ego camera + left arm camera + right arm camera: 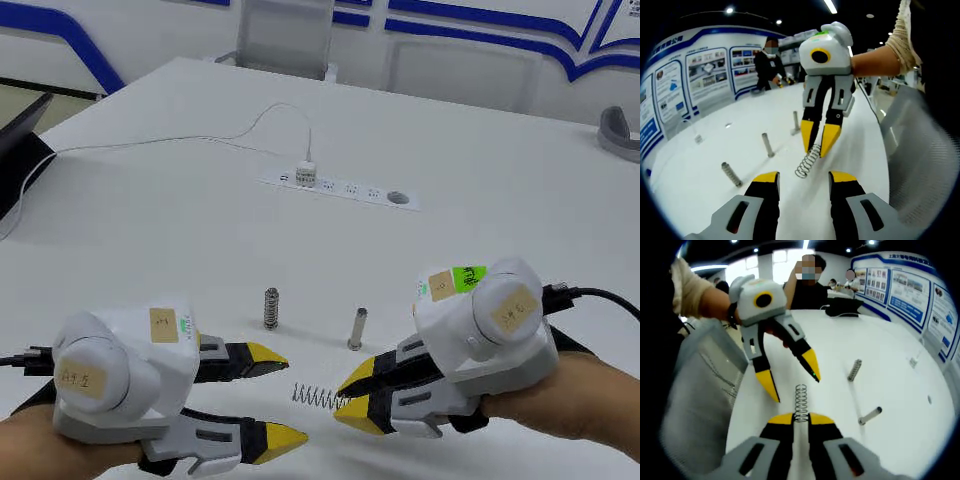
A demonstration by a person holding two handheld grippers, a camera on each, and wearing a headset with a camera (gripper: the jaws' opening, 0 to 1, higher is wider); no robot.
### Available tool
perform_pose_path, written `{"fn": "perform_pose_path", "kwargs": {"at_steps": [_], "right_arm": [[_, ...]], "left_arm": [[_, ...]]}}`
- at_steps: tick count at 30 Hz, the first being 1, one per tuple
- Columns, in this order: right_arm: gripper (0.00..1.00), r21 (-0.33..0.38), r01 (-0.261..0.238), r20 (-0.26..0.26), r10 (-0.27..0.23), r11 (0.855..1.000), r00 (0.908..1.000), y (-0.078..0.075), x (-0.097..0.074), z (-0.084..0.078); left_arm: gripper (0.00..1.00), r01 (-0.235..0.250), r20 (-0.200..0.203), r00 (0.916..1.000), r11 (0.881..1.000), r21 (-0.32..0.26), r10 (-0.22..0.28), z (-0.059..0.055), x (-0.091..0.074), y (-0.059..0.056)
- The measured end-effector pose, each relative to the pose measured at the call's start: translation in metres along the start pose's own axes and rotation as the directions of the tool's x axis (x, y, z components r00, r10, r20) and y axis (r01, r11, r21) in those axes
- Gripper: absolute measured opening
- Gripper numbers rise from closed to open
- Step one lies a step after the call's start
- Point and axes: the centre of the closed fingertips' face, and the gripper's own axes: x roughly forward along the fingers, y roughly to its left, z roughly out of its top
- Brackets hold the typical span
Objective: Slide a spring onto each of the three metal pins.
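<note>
Left gripper [295,397] agape; right gripper [340,403] pinching spring [315,396]; tan labels [513,308] illegible

left claw [295,395] / right claw [342,402]: white, black, yellow tips | spring [318,397]: silver | table [150,220]: white

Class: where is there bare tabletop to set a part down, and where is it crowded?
Bare: table between power strip and bare pin, also left of the sprung pin. Crowded: between left tongs and right tongs, around the spring.

table [150,200] open | pins [357,328] upright ahead — power strip [340,187] well beyond
</note>
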Motion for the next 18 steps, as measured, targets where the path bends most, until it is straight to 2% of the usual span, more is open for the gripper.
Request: {"fn": "perform_pose_path", "kwargs": {"at_steps": [6, 13, 18], "right_arm": [[0.12, -0.037, -0.031, -0.02, 0.03, 0.999, 0.9994, 0.009, 0.0, 0.003], [0.12, -0.065, -0.049, -0.05, 0.045, 0.997, 0.9977, 0.013, 0.0, 0.003], [0.12, -0.081, -0.053, -0.061, 0.048, 0.995, 0.997, 0.017, -0.002, 0.005]], "left_arm": [[0.27, 0.018, -0.002, 0.9998, 0.999, 0.034, -0.018, 0.0, 0.001, -0.006], [0.19, 0.041, -0.013, 0.9991, 0.996, 0.075, -0.04, 0.0, 0.004, -0.015], [0.14, 0.039, -0.015, 0.9992, 0.995, 0.093, -0.038, 0.0, 0.004, -0.015]]}}
